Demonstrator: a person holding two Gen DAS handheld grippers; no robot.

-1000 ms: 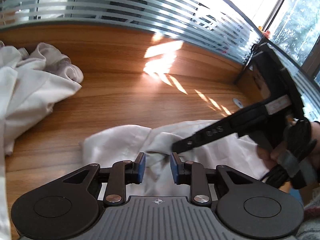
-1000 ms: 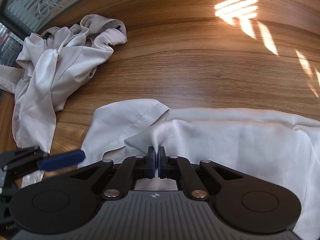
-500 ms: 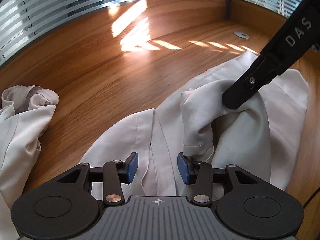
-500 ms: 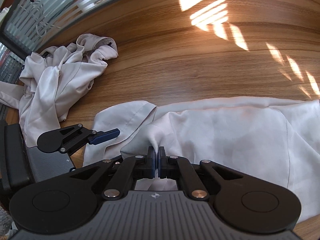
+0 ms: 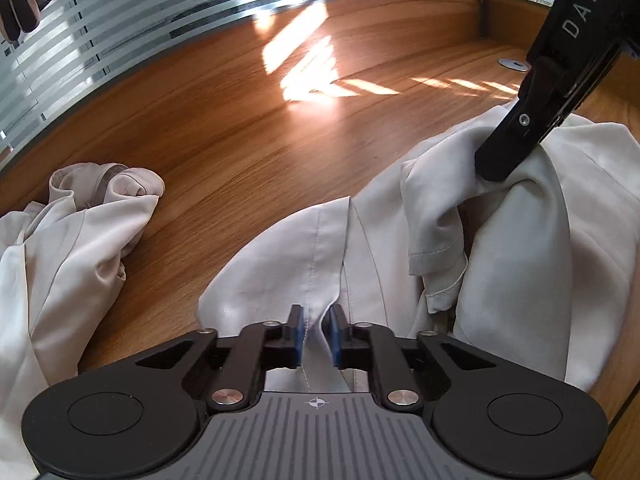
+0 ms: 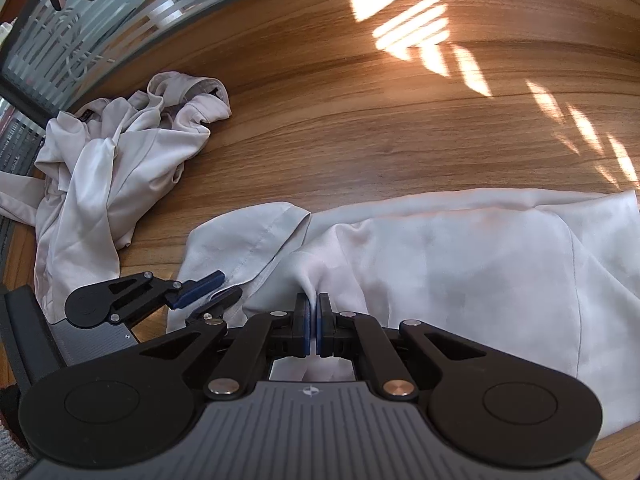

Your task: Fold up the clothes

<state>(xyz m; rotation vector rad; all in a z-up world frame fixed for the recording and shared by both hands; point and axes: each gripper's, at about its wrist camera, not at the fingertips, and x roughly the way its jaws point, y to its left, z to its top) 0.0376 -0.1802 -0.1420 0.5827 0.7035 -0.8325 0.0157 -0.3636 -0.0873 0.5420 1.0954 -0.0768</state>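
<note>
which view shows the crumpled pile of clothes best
The right wrist view: the crumpled pile lies whole on the table, folds and collar visible. The left wrist view catches only part of it, cut off at the frame's left edge.

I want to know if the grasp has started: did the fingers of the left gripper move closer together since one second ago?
Yes. The left gripper fingers have closed in around a ridge of the white shirt; a narrow gap remains.
</note>
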